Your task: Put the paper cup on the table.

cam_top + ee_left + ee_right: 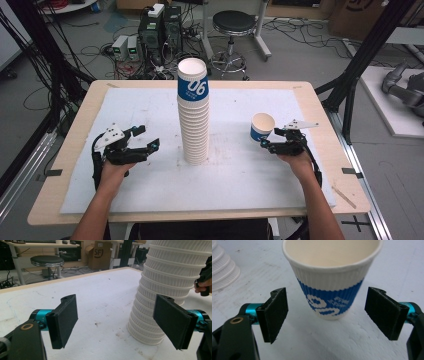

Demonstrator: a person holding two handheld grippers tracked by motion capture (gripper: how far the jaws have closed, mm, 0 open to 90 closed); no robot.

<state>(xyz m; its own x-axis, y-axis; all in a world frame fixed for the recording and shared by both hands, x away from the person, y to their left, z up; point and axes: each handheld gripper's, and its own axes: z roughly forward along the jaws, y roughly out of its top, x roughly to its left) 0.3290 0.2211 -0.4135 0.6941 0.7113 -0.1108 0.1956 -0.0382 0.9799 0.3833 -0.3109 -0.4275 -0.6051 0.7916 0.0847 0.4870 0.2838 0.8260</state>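
Centrally, cup stack (194,115) separates both grippers' spread fingers; single cup (262,126) beside right gripper (276,140)

A round black stool (233,22) is standing on the grey floor (300,50) beyond the wooden table (75,120). Left of the stool, computer towers (160,30) are sitting among tangled cables; cardboard boxes (350,15) are resting right of it.

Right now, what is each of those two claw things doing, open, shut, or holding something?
Left gripper: open, holding nothing, beside the cup stack.
Right gripper: open, jaws either side of the single cup, not touching it.
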